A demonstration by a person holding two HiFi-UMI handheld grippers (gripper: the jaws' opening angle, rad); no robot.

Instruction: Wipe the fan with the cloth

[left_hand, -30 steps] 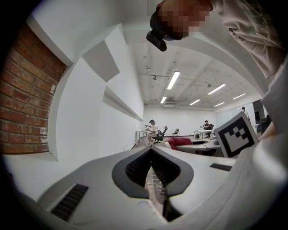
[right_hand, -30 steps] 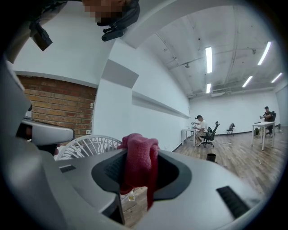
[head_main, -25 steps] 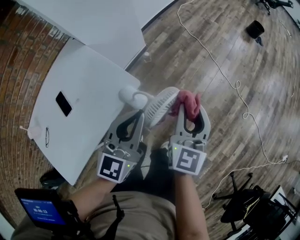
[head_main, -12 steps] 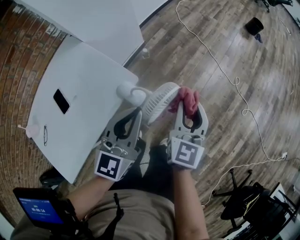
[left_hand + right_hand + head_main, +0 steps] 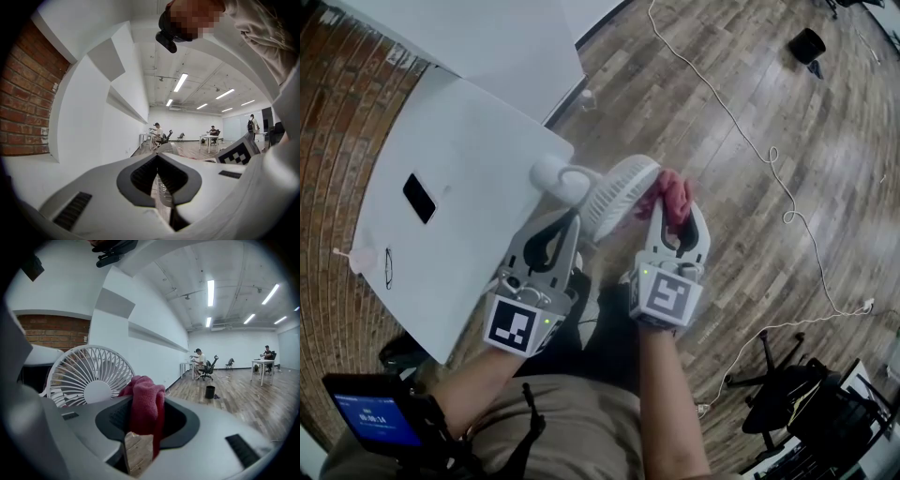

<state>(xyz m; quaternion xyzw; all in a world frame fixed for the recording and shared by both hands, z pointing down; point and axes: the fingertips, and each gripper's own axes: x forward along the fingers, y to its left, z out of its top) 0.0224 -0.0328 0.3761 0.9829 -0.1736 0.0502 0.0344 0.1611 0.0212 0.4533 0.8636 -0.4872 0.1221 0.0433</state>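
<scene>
A small white fan (image 5: 614,192) stands with its round base (image 5: 551,174) on the corner of the white table (image 5: 459,159), its grille head out over the edge. My left gripper (image 5: 572,217) is shut, tips at the fan's lower rim; I cannot tell if it pinches the rim. In the left gripper view grille wires (image 5: 162,187) show under the closed jaws. My right gripper (image 5: 674,212) is shut on a bunched pink cloth (image 5: 673,192), which rests against the fan's right rim. In the right gripper view the cloth (image 5: 145,401) stands between the jaws and the grille (image 5: 89,378) is just left.
A black phone (image 5: 418,198) and glasses (image 5: 387,267) lie on the table. A white cable (image 5: 750,141) runs across the wood floor. A black bin (image 5: 807,42) stands far right, an office chair (image 5: 787,403) near right. People sit at distant desks (image 5: 157,133).
My right gripper has sunk a little along the fan's face with the cloth still in it. The left gripper and the fan have stayed put.
</scene>
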